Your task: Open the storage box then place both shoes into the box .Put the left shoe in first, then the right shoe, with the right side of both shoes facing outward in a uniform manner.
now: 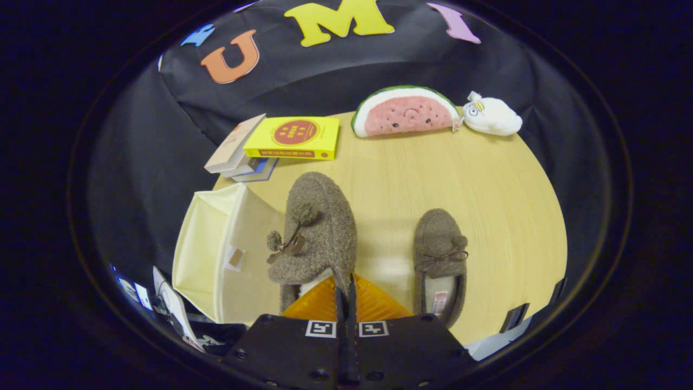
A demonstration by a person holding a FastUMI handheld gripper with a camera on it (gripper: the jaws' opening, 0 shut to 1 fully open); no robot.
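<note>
My gripper (345, 295) is shut on the heel rim of a brown fuzzy slipper (319, 227) with pompoms on its bow. That slipper reaches forward from the fingers, toe away from me, and looks raised off the table. Just to its left stands the cream fabric storage box (208, 249), open, its pale inside wall facing the slipper. The matching second slipper (439, 254) lies flat on the wooden table (487, 179) to the right of the fingers, toe pointing away and its light lining showing at the heel.
Beyond the box a yellow book (295, 138) rests on a small stack of books (238, 154). At the table's far edge lie a watermelon-slice plush (403, 112) and a white plush toy (491, 115). Bare wood stretches between the slippers and the plush toys.
</note>
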